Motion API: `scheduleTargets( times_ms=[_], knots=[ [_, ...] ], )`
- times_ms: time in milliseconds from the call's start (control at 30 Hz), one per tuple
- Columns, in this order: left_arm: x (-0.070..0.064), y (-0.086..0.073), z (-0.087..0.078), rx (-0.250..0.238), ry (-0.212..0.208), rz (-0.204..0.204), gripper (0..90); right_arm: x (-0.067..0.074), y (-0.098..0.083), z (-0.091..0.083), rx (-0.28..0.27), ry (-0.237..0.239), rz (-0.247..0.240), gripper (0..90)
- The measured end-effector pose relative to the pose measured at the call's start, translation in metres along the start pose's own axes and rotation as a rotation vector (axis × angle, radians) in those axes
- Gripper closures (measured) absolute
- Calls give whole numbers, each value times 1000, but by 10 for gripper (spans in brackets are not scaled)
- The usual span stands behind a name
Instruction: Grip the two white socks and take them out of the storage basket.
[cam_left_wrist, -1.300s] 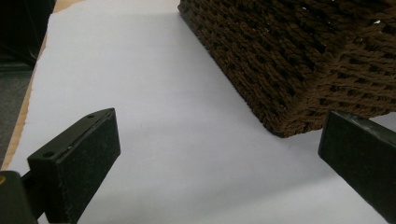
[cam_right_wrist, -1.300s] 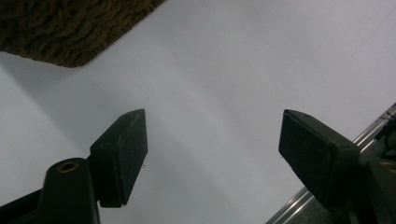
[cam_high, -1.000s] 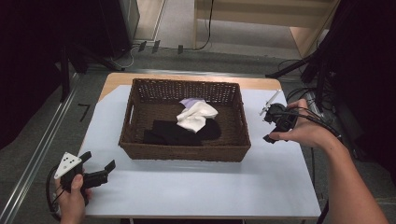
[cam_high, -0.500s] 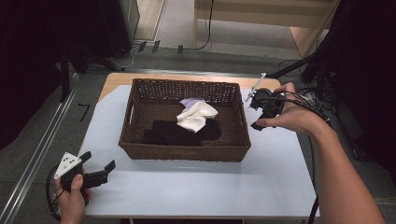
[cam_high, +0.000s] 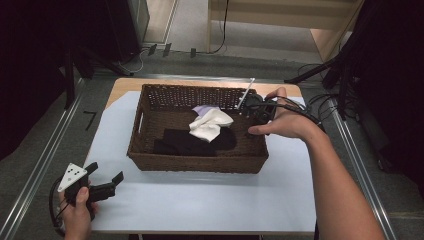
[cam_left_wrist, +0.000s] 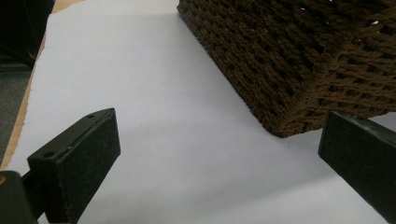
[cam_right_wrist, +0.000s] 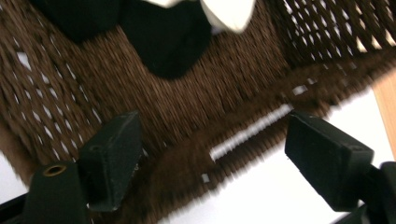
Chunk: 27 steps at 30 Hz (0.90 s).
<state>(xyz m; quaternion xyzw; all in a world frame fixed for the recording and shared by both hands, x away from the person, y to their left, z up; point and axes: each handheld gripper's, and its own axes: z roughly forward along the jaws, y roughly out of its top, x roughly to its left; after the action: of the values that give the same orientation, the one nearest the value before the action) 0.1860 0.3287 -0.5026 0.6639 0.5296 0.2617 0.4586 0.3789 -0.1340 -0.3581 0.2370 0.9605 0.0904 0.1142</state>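
Right gripper (cam_high: 248, 108) over the wicker basket (cam_high: 200, 162) far-right corner, fingers wide; left gripper (cam_high: 106, 183) near basket's front-left corner, fingers wide, empty.

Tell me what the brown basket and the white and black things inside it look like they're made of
The basket looks like woven wicker or paper cord, matte dark brown: its walls show a plaited weave with small gaps. The white item and the black item look like soft fabric, judging by their limp folds; what kind of cloth cannot be told.
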Motion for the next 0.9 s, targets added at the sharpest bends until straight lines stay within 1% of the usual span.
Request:
scheduleTargets(
  times_ms=[67,100,167,233,267,367,467,567,733,767,833,900],
  knots=[
    [0,0,0,0,1,1,0,3,8,5,0,2,-6,170],
    [0,0,0,0,1,0,0,6,15,10,-3,8,-10,154],
    [0,0,0,-1,0,0,1,7,18,11,-5,6,-13,148],
    [0,0,0,-1,0,0,1,10,29,20,-10,13,-7,141],
    [0,0,0,-1,0,0,1,10,29,20,-10,13,-7,141],
    [0,0,0,-3,-2,-1,1,13,38,29,-14,21,-5,142],
    [0,0,0,-4,-3,0,1,16,46,38,-11,22,-6,145],
    [0,0,0,-4,-4,0,0,18,52,45,-22,15,-4,158],
    [0,0,0,-6,-4,0,1,20,63,56,-37,7,6,183],
    [0,0,0,-6,-3,0,1,21,66,62,-55,16,27,183],
    [0,0,0,-7,-4,-1,0,20,67,64,-59,19,33,183],
    [0,0,-1,-7,-4,-1,1,20,70,72,-62,18,44,183]
  ],
)
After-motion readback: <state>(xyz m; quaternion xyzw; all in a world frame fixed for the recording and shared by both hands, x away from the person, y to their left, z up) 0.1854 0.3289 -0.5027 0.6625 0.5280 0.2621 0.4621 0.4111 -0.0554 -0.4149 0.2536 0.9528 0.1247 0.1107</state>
